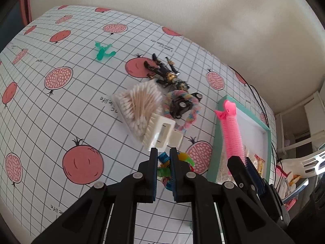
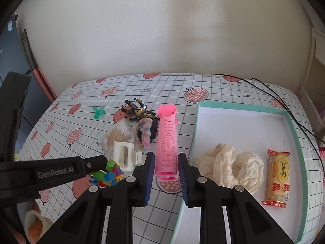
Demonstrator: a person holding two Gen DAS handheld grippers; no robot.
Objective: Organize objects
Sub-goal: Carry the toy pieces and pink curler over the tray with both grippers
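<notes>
Right wrist view: right gripper (image 2: 165,167) clamped the pink hair roller (image 2: 166,142).
Left gripper (image 1: 163,158), nearly shut, pinched colourful blocks (image 2: 109,173) near the white claw clip (image 2: 125,155); teal box (image 2: 292,126) right.

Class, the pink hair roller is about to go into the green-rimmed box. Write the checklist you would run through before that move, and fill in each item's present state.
1. Right gripper shut on the pink hair roller: ok.
2. Roller lifted off the tablecloth: ok.
3. Bare floor free in the green-rimmed box, behind the cream lace and snack packet: ok.
4. Roller already over the box: not ok, it hangs left of the rim.
5. Left gripper out of the path, over the colourful toy blocks: ok.
6. Grip firm enough: cannot tell.
</notes>
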